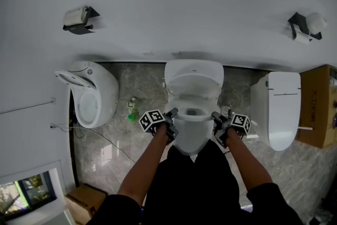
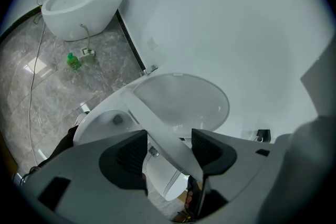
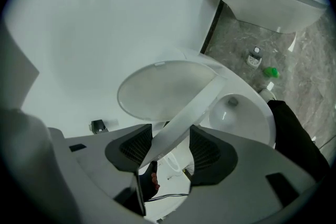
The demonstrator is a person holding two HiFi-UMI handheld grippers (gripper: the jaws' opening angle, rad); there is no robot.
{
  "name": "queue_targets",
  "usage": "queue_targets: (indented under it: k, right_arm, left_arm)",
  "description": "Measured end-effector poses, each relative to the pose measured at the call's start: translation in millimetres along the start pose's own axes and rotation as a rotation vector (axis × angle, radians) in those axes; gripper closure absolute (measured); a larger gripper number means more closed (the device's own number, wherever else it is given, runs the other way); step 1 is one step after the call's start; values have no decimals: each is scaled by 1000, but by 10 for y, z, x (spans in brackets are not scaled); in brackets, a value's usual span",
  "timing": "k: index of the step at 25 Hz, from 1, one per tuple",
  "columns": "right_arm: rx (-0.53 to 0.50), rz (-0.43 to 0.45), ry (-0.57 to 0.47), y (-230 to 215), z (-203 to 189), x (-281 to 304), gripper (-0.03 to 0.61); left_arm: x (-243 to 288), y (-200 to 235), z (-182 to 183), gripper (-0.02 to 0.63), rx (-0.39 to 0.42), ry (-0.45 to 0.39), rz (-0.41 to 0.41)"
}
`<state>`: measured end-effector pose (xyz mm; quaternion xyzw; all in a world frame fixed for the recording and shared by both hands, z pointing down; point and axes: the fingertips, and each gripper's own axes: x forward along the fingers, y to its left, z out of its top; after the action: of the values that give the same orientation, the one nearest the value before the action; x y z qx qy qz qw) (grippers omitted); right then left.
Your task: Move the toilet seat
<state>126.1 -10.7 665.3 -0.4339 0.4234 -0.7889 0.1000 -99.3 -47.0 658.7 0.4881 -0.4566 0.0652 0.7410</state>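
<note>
The left gripper (image 1: 172,113) and right gripper (image 1: 216,116), each part open, are pinching opposite side rims of the glossy white oval toilet seat (image 2: 160,131), seemingly holding it tilted just above the ceramic bowl (image 2: 100,126).

Head view looks steeply down; both gripper views sit close (wide-angle), sharing the middle toilet (image 1: 194,87).

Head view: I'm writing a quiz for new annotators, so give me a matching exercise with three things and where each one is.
Things: 1 toilet seat; 2 green bottle; 3 closed-lid toilet.
Places: A on the floor, left of the middle toilet; B far right of the toilet row; C between the jaws of the left gripper and the right gripper.
Pairs: 1-C; 2-A; 3-B.
</note>
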Motion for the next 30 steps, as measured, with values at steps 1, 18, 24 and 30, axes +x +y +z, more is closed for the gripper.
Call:
queue_targets:
  k: [1, 18, 24, 30]
  right_arm:
    - [-11, 3, -4, 20, 1, 3, 356]
    - [-160, 119, -72, 443, -65, 25, 353]
    - [-223, 158, -99, 511, -12, 31, 345]
    - [-312, 217, -101, 599, 7, 74, 339]
  left_arm:
    - [-1, -12, 12, 344, -4, -3, -3]
    - [-32, -287, 133, 345, 60, -51, -169]
    - [-28, -377, 159, 342, 109, -76, -225]
    - [-23, -447, 234, 334, 173, -99, -315]
